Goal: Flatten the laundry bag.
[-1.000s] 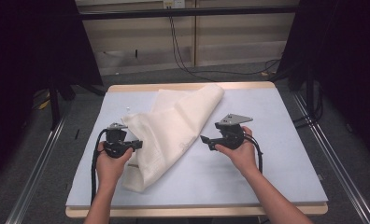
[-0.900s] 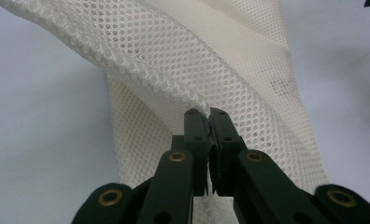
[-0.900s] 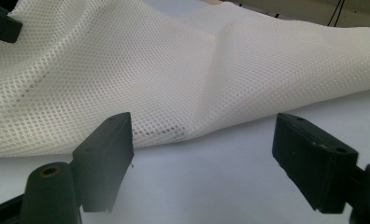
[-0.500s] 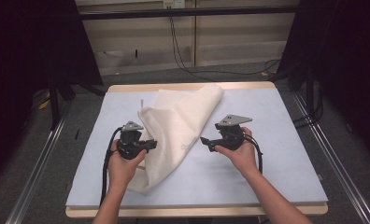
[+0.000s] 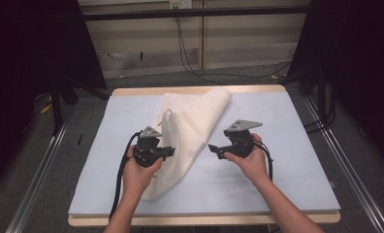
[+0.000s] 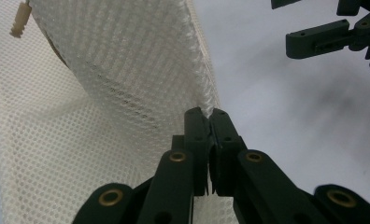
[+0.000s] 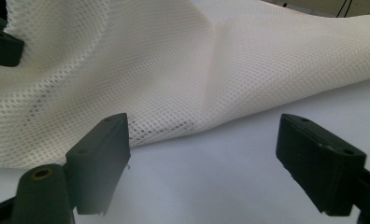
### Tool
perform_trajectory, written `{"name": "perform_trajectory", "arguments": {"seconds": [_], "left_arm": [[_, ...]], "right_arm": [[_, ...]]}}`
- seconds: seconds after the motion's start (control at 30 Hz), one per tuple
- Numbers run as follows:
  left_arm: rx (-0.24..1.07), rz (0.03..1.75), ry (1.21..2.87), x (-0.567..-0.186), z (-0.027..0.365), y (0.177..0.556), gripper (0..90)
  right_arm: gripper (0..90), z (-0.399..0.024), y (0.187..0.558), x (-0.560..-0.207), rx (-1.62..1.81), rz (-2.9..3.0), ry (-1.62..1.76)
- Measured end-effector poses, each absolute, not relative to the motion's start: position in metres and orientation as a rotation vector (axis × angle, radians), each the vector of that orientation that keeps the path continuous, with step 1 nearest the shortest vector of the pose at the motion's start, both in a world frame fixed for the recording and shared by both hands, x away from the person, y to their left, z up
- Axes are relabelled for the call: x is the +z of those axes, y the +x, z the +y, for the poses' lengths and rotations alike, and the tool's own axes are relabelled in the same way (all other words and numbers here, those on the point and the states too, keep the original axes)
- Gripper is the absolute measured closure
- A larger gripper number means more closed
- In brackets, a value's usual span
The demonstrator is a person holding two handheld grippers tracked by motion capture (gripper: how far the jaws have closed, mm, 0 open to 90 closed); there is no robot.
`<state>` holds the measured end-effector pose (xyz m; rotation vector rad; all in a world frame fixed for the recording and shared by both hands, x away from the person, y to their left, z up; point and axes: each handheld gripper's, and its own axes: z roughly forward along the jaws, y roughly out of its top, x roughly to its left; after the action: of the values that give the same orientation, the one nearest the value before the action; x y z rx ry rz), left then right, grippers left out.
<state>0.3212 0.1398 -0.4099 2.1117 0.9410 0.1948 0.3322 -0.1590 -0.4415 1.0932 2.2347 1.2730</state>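
high view: found the cream mesh bag [image 5: 195, 121] lying slantwise on the pale blue worktop [image 5: 287, 170], running from about 12 o'clock near the far edge down to about 7 o'clock by the person's left forearm. saw the left gripper [image 5: 172, 151] at 8 o'clock of the worktop's middle, fingers pinched tight on the bag's seamed edge; confirmed in the left gripper view, with the left gripper [image 6: 205, 114] clamped on the hem and the mesh bag [image 6: 127, 70] lifted into a fold above it. spotted a small toggle [image 6: 18, 21] at 10 o'clock there.

found the right gripper [image 5: 213, 149] at 4 o'clock of the middle, fingers spread wide and holding nothing; in the right gripper view, the right gripper [image 7: 202, 154] faced the mesh bag [image 7: 174, 70] with bare worktop between the fingers, near the edge but apart from it.

judged the work as early: one edge gripped and raised, the second edge not yet taken, the bag not yet flat or folded. judged nothing on the worktop to block the reach; loose creases at 12 o'clock likely to drag. noted wall cables [image 5: 180, 43] beyond, well apart.
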Motion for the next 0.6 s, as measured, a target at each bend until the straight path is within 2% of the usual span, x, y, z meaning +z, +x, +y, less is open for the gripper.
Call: {"name": "perform_trajectory", "arguments": {"seconds": [0.4, 0.6], "left_arm": [[0.189, 0.904, 2.155, -0.415, 0.119, 0.321, 87.4], [0.174, 0.878, 2.186, -0.420, 0.106, 0.321, 87.4]], "right_arm": [[18.2, -0.147, 0.325, -0.429, 1.349, 2.249, 1.050], [24.9, -0.137, 0.326, -0.419, 1.397, 2.290, 1.053]]}}
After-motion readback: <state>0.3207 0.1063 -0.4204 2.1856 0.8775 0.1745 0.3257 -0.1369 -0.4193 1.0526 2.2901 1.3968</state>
